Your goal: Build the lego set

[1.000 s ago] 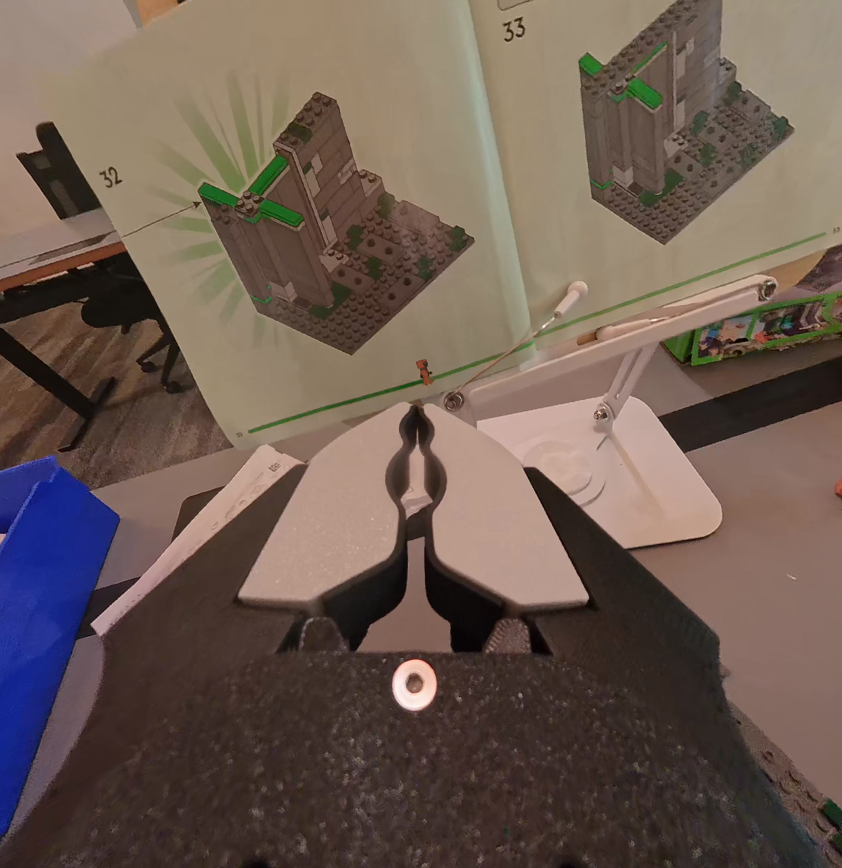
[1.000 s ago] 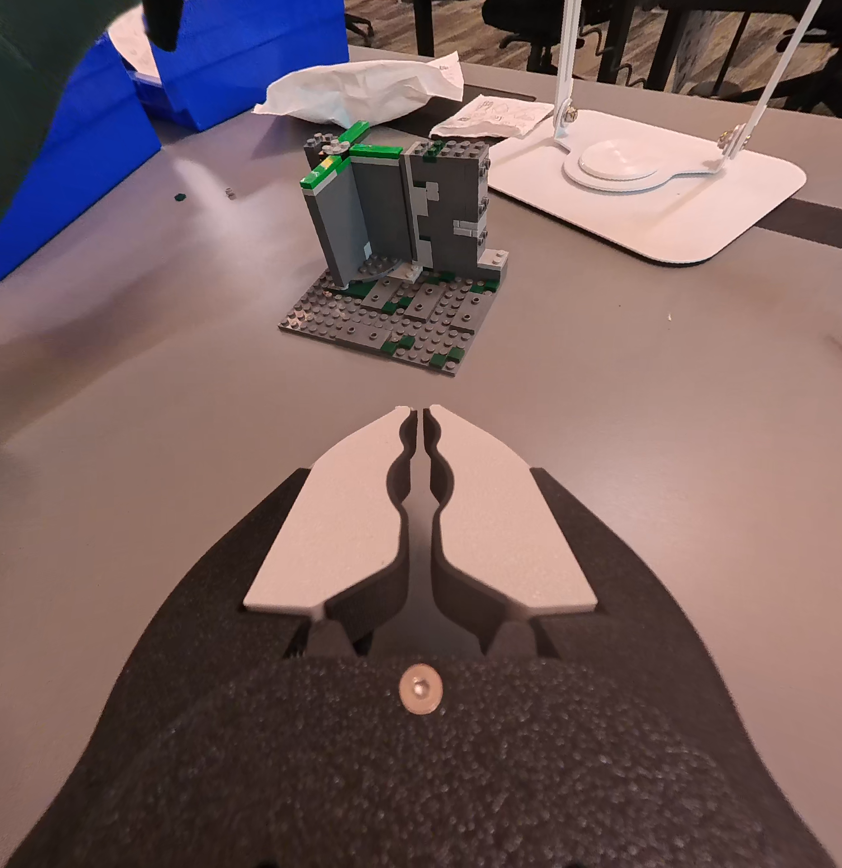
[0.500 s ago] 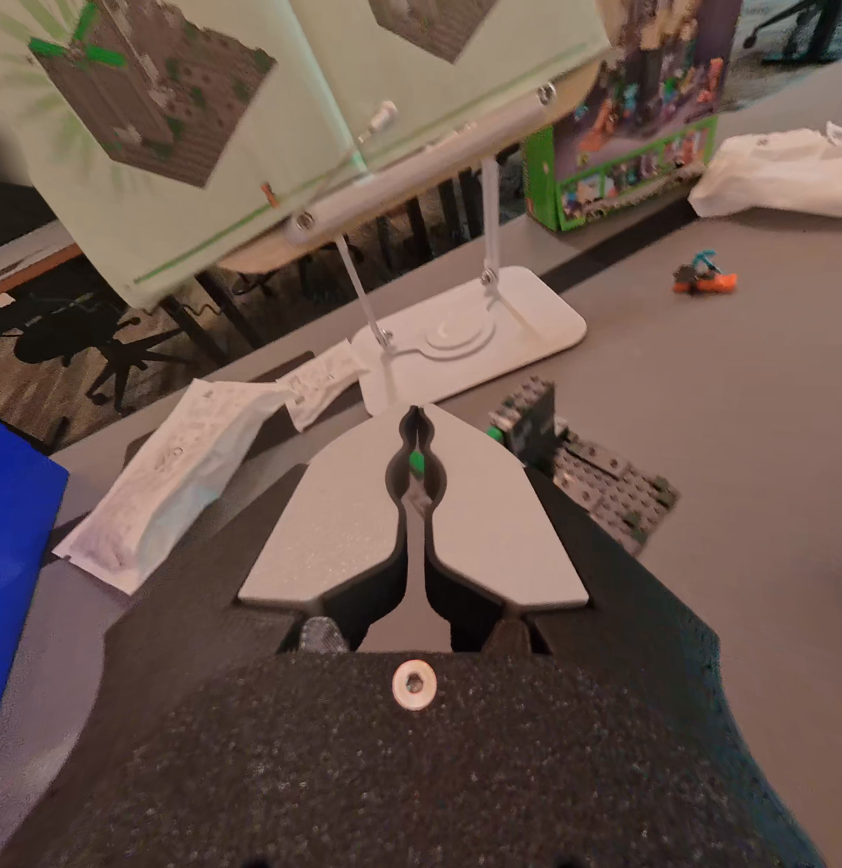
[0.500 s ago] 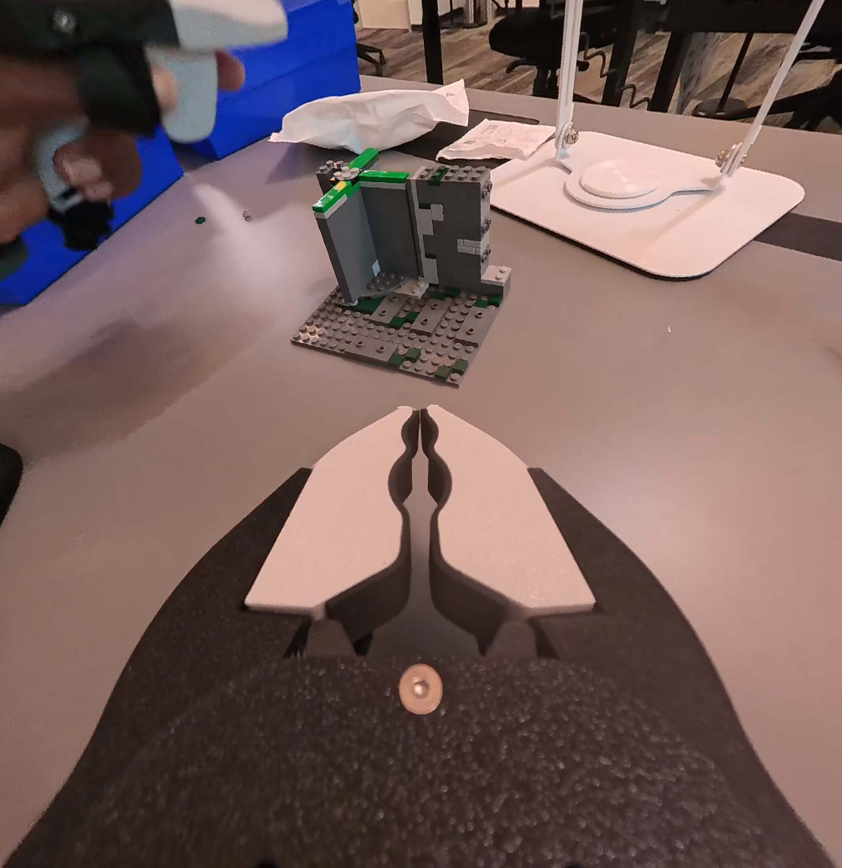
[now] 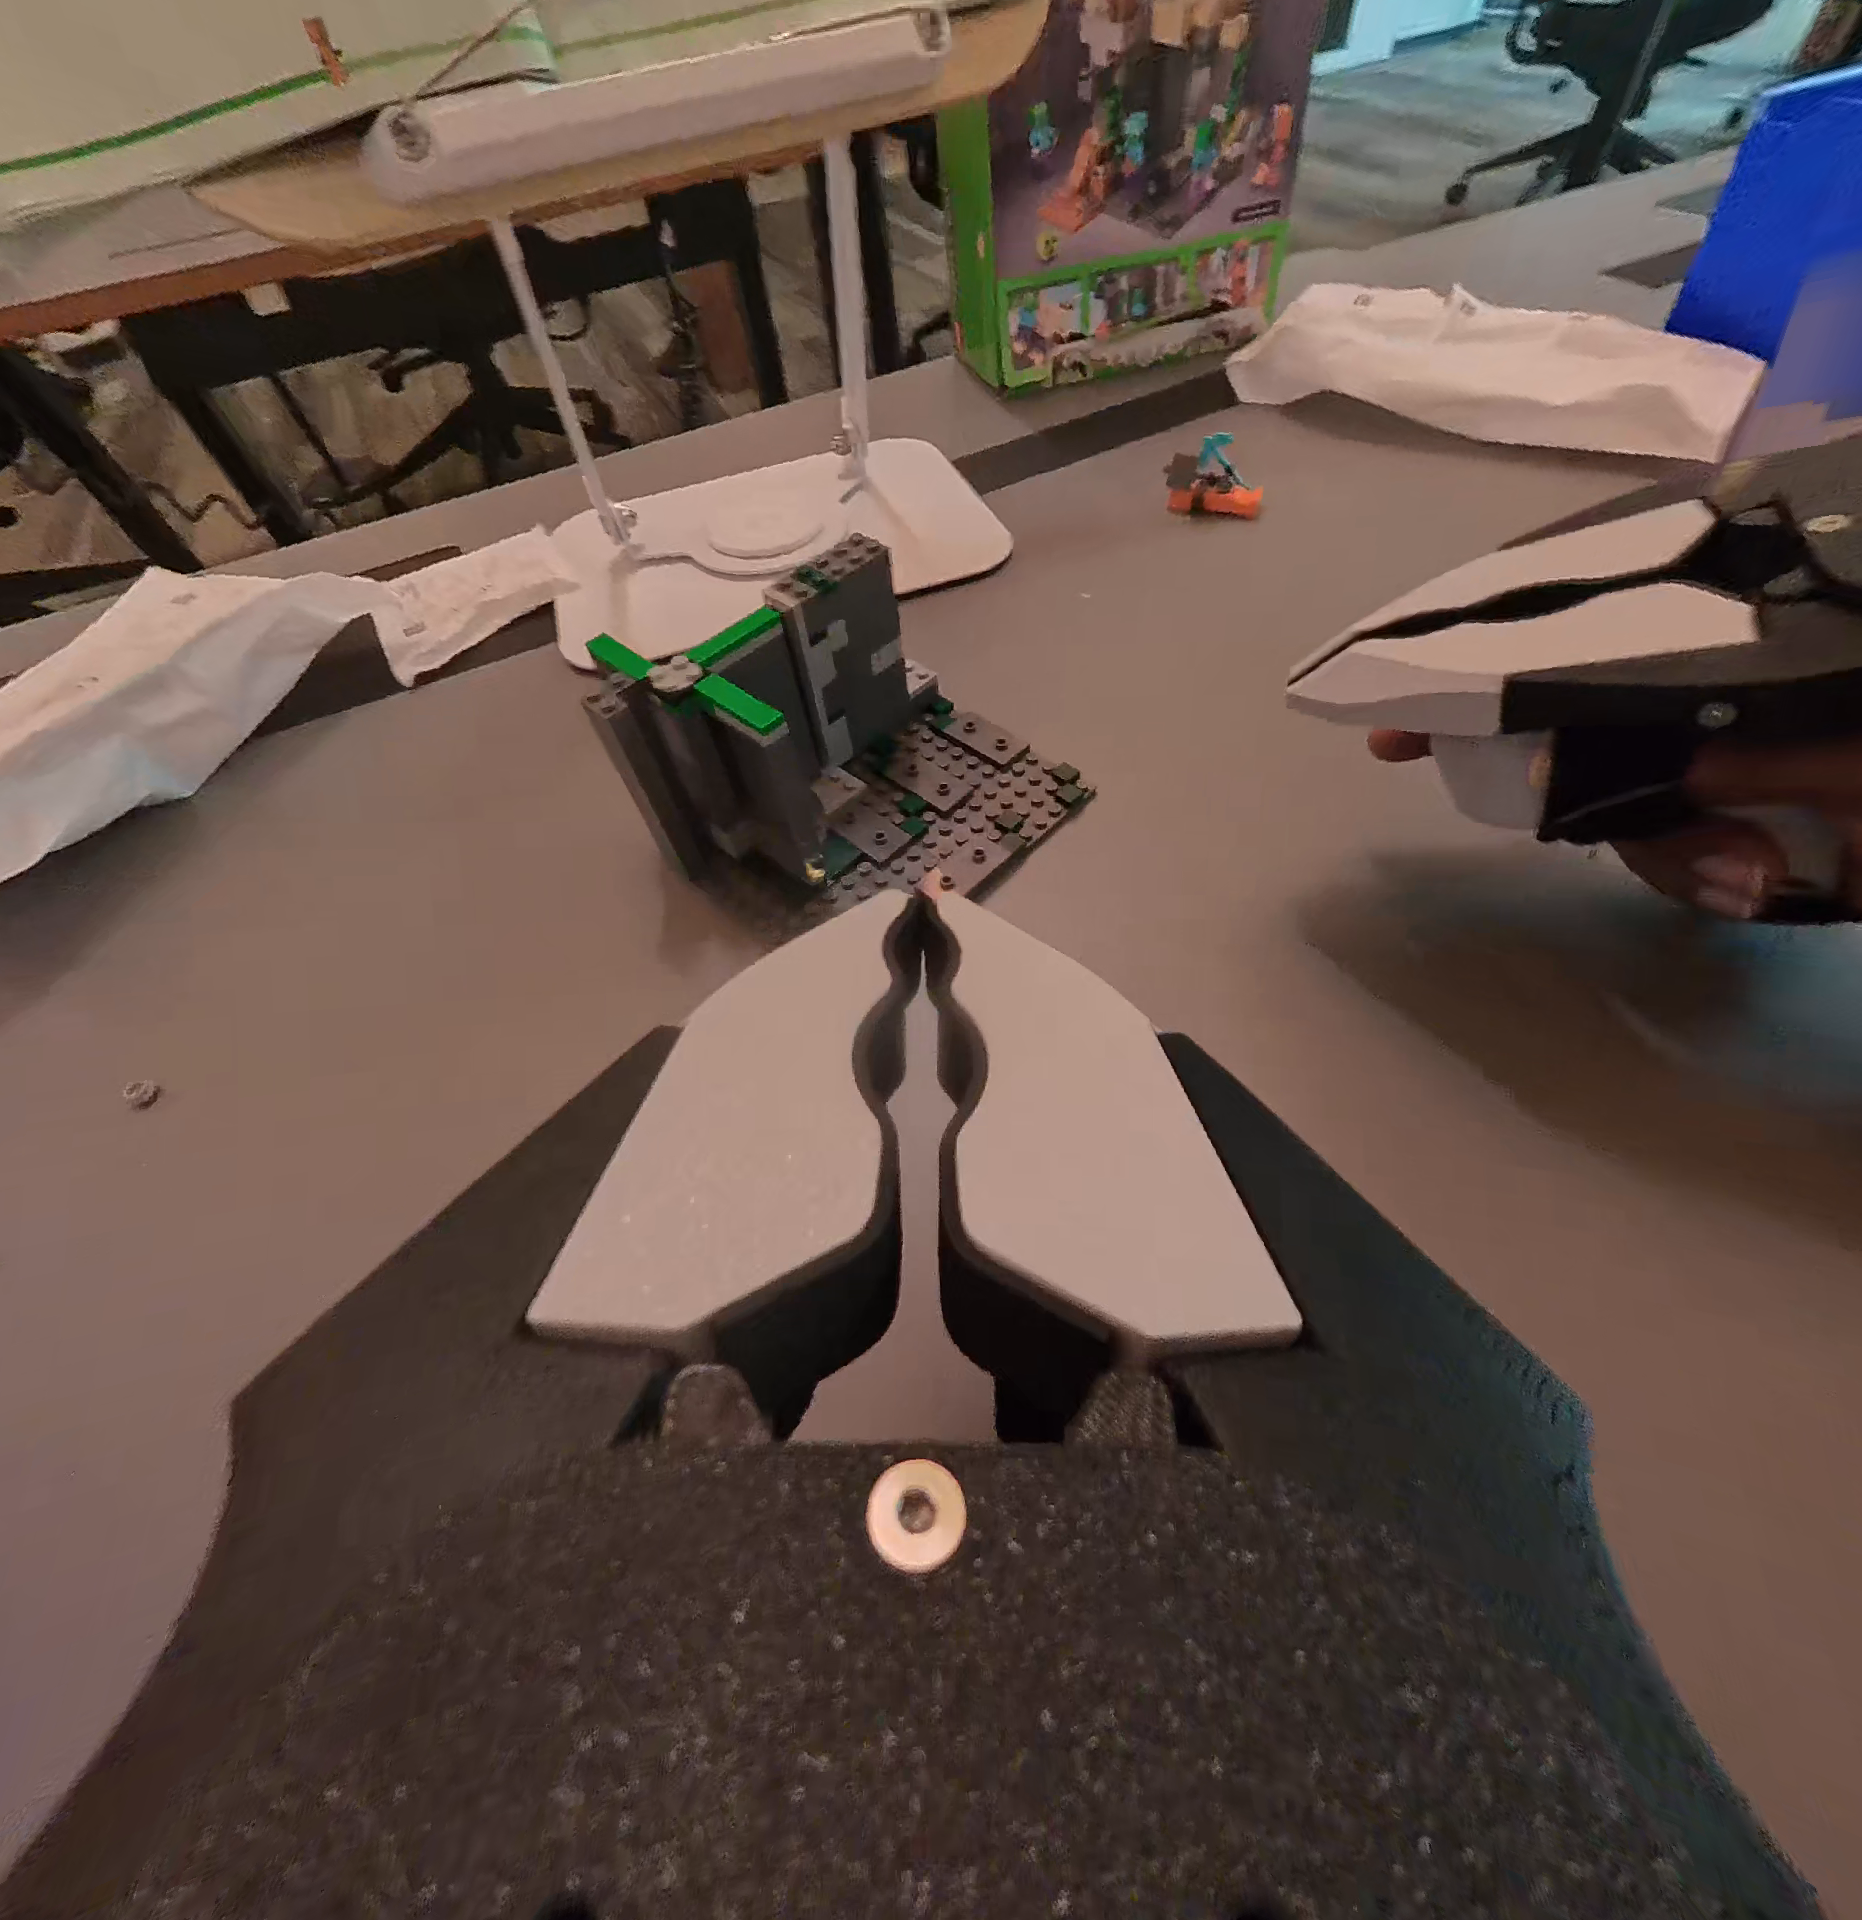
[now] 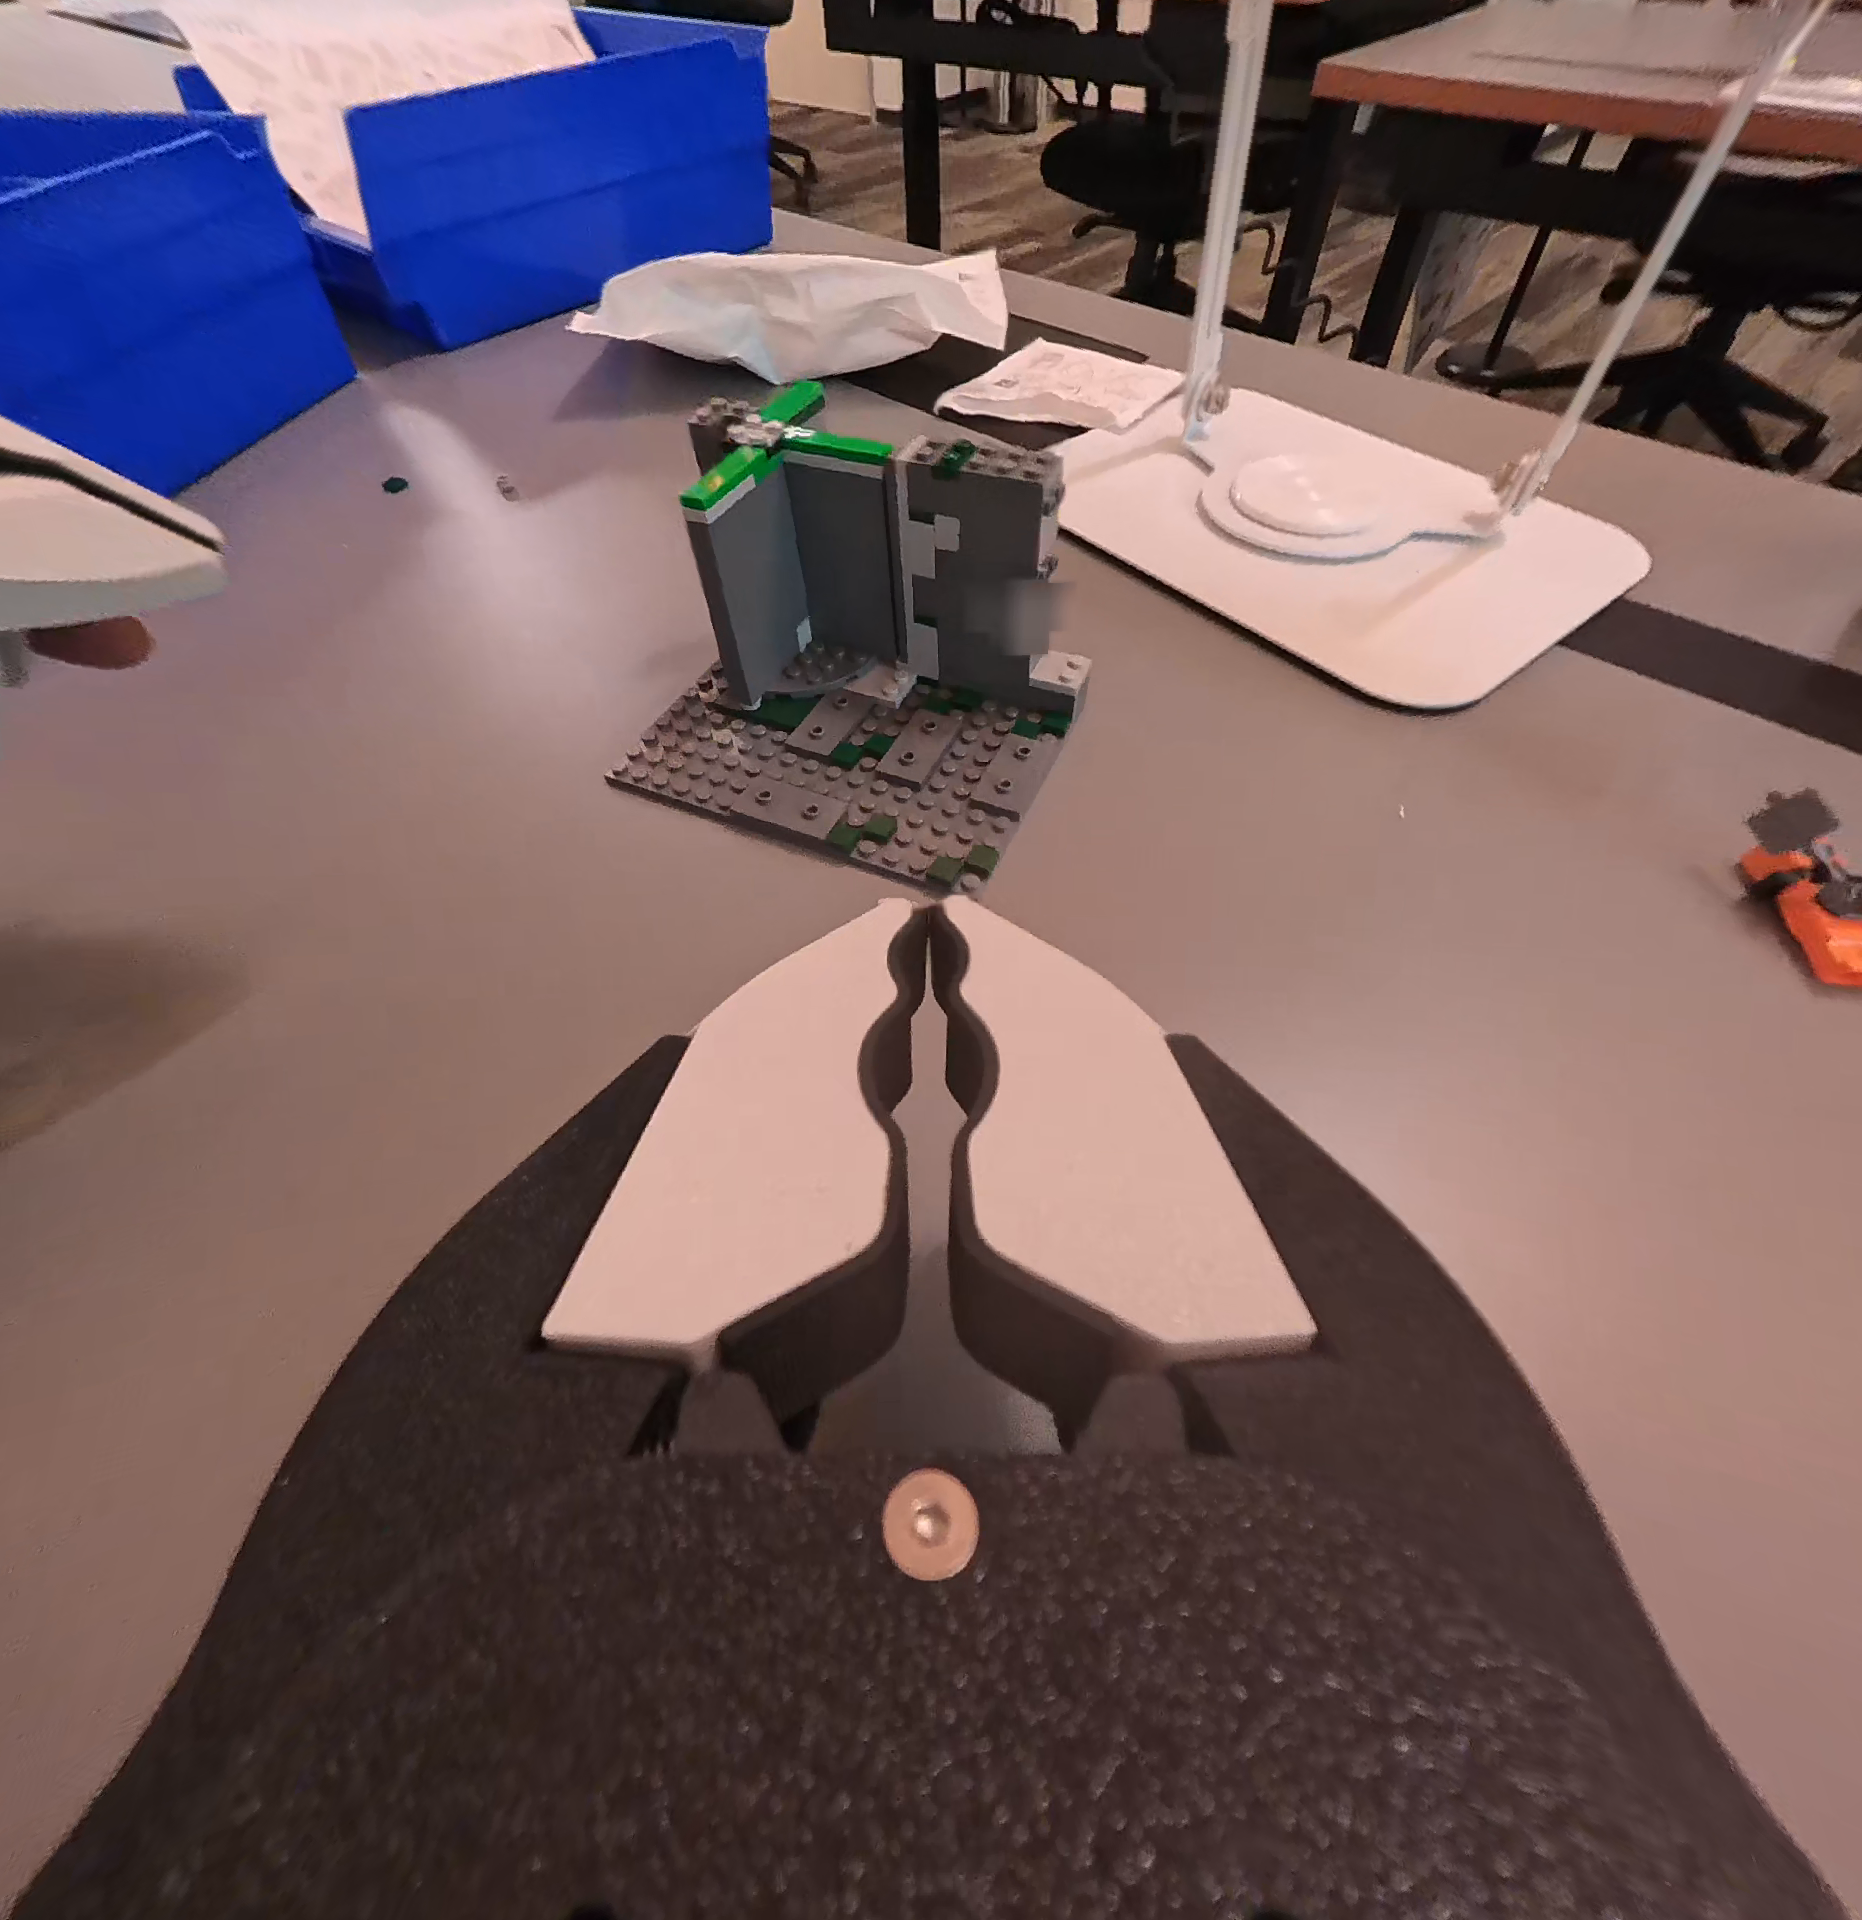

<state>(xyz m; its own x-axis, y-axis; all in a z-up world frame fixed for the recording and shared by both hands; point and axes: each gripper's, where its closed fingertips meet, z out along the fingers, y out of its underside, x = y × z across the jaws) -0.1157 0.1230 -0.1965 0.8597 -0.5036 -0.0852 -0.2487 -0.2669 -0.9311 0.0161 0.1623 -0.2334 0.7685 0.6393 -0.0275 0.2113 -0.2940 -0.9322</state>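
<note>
The grey lego build (image 5: 802, 748) with green plates on top stands on its studded baseplate (image 5: 968, 821) in the middle of the grey table. It also shows in the right wrist view (image 6: 875, 582). My left gripper (image 5: 925, 904) is shut, its tips just short of the baseplate's near corner; a tiny pale speck shows at the tips. It also shows at the left edge of the right wrist view (image 6: 179, 540). My right gripper (image 6: 927, 912) is shut and empty just in front of the baseplate. It also shows, hand-held, to the right of the build in the left wrist view (image 5: 1311, 681).
A white book stand's base (image 5: 802, 520) sits behind the build. Crumpled white bags (image 5: 127, 686) (image 5: 1478, 374) lie left and right. Blue bins (image 6: 553, 177), the lego box (image 5: 1124, 187), an orange small model (image 6: 1820, 904) and tiny loose pieces (image 5: 140, 1093) (image 6: 392, 484) are around. Spacing between my two grippers at the tips: around 15 cm. The right tips stand about 25 cm off the orange small model (image 6: 1820, 904). It turns up in the left wrist view (image 5: 1218, 491) as well.
My left gripper has swung down from the instruction booklet to face the build. My right gripper has moved closer to the baseplate. Both stay shut.
</note>
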